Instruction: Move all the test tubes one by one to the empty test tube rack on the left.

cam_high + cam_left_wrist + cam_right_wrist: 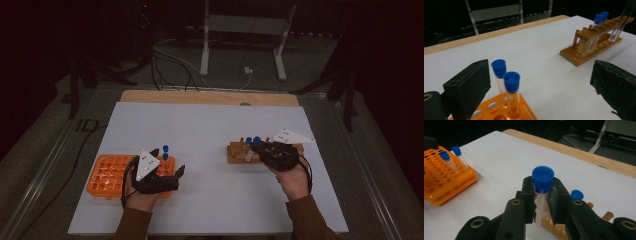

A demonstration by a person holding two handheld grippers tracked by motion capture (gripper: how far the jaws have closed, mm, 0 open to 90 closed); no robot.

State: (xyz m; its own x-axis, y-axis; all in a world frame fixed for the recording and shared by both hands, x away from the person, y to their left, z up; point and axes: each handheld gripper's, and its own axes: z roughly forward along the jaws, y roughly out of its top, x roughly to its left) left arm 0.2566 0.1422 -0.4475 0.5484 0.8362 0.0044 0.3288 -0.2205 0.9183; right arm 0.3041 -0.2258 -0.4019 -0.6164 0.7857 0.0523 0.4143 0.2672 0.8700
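My right gripper (541, 195) is shut on a clear test tube with a blue cap (543, 178), holding it upright just over the wooden rack (554, 226). Another blue-capped tube (576, 194) stands in that rack beside it. In the high view the right gripper (256, 146) sits at the wooden rack (235, 155) right of centre. My left gripper (539, 75) is open with nothing between its pads, by the near corner of the orange rack (499, 112). Two blue-capped tubes (511, 81) stand in that corner. From above, the left gripper (168, 161) lies at the orange rack's (107, 175) right end.
A white sheet (210, 125) covers the table, with a bare wooden strip (210, 97) along its far edge. The wooden rack (594, 42) has several unfilled holes. Cables and a white stand's legs (242, 45) lie on the floor beyond the table.
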